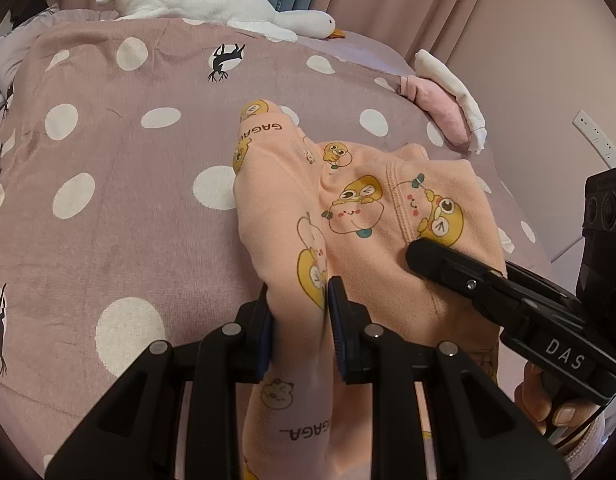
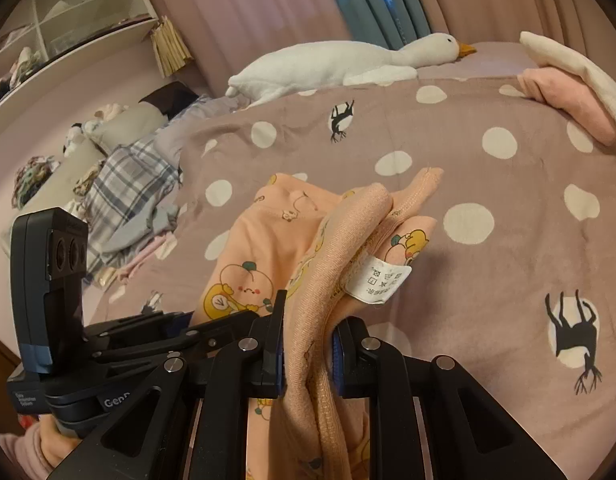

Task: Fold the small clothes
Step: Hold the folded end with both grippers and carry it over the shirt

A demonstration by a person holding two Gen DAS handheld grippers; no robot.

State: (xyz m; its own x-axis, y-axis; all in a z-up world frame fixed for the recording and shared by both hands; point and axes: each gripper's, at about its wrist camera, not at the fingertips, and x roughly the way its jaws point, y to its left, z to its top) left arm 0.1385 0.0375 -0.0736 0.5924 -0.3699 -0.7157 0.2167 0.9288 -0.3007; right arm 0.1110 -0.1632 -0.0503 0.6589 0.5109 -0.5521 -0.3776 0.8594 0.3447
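Observation:
A small peach garment [image 1: 348,216] printed with yellow cartoon figures lies bunched on the mauve polka-dot blanket [image 1: 107,152]. My left gripper [image 1: 299,320] is shut on a fold of it near the camera. My right gripper [image 2: 308,344] is shut on another bunched edge of the same garment [image 2: 267,248], near its white care label [image 2: 378,280]. The right gripper also shows in the left wrist view [image 1: 428,258], resting against the cloth. The left gripper shows at the lower left of the right wrist view [image 2: 179,328], its fingertips hidden.
A white plush goose [image 1: 211,8] lies along the far edge of the bed. Folded pink and white clothes [image 1: 448,108] sit at the far right. A pile of plaid and grey clothes [image 2: 123,200] lies at the left. Curtains hang behind.

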